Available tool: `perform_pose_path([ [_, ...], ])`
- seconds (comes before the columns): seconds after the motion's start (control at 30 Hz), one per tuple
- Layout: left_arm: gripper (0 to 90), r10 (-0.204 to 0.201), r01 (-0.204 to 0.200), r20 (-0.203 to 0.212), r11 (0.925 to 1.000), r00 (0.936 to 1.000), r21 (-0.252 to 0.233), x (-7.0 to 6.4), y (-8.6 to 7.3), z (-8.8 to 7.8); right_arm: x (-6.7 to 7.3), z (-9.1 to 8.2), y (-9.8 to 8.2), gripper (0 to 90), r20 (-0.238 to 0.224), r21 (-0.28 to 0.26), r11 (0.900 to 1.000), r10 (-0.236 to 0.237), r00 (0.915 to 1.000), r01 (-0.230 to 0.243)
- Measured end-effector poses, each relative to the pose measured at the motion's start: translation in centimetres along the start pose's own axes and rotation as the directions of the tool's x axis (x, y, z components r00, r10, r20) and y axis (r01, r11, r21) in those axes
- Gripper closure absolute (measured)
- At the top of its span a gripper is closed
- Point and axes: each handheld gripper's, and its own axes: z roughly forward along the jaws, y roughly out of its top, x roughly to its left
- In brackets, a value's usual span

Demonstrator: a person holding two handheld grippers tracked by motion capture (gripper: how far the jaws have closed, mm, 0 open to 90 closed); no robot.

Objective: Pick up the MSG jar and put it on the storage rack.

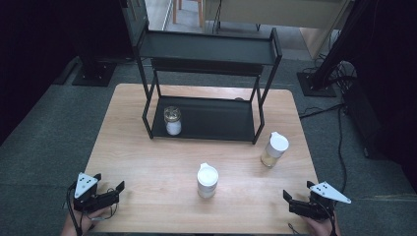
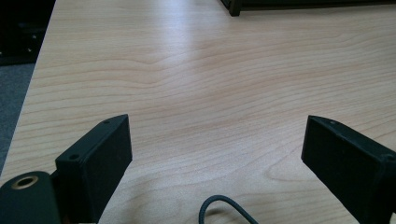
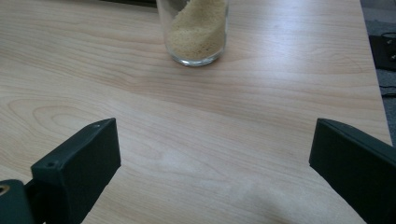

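while both tongs (image 1: 109,191) (image 1: 298,195) rest spread on the pale wood table (image 1: 157,162), grey carpet (image 1: 44,142) surrounds it

No legible text, label, brand, number or sign on any surface here.

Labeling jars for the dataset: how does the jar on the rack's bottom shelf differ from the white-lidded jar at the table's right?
The shelf jar stands inside the black rack on its lower shelf; the right jar stands on the bare table. The shelf jar holds white contents low down and shows no white lid; the right jar holds tan grains and carries a white lid. The shelf jar looks shorter. Both are upright, clear glass, and untouched.
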Motion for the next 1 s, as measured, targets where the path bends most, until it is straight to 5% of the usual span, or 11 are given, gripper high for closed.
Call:
perform_pose_path([
  [0.23,8.8,-0.017,0.016,0.04,0.9997,0.9991,0.015,0.2,0.0,0.2,1.5,0.3,0.8,1.7,-0.028,0.017,0.999,-0.034,0.999,0.035],
  [0.43,8.8,0.009,-0.01,0.039,0.9996,0.9992,0.026,-0.1,-0.1,0.3,2.4,0.2,1.0,1.7,-0.05,0.017,0.999,-0.048,0.9976,0.049],
  [1.0,8.8,-0.006,0.004,0.054,0.9994,0.9985,0.035,0.0,-0.1,0.4,6.2,0.2,2.7,1.9,-0.119,-0.017,0.991,-0.136,0.9836,0.135],
])
